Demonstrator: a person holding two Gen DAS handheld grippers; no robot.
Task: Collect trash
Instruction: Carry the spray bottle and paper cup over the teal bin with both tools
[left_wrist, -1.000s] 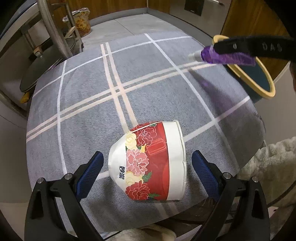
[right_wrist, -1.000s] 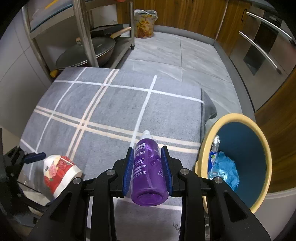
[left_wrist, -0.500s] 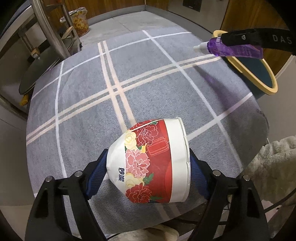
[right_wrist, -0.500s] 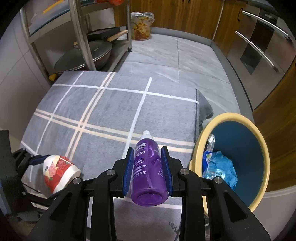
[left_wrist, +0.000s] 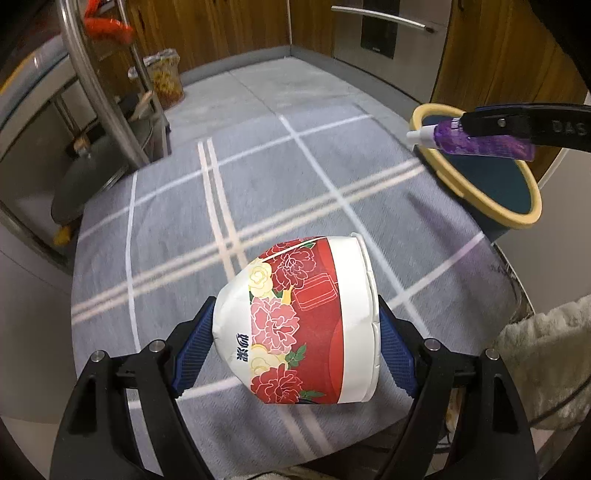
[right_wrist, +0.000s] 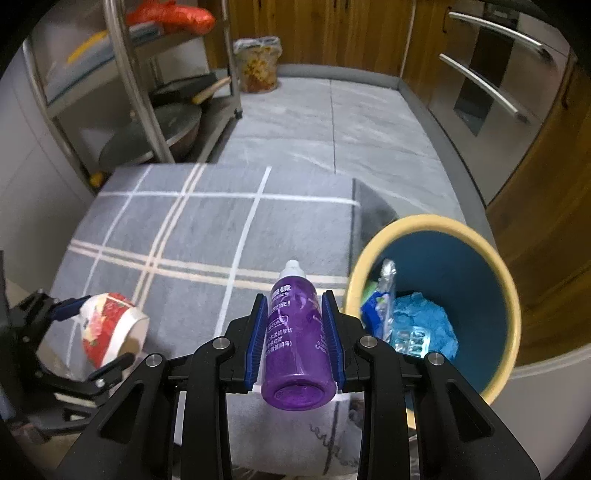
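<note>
Now left gripper (left_wrist: 295, 347) clamped on floral bowl (left_wrist: 299, 325); right gripper (right_wrist: 295, 325) clamped on purple bottle (right_wrist: 297, 343), beside bin (right_wrist: 436, 225).

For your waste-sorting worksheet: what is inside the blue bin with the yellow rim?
Inside the bin: crumpled blue material, a clear blister pack and a silvery wrapper standing upright. Anything beneath them, and the bin's floor, is covered.

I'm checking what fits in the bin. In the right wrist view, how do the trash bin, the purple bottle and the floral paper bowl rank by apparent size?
1. trash bin, clearly largest.
2. purple bottle
3. floral paper bowl

The bottle sits nearest the camera, so its lead over the bowl is unsure.
</note>
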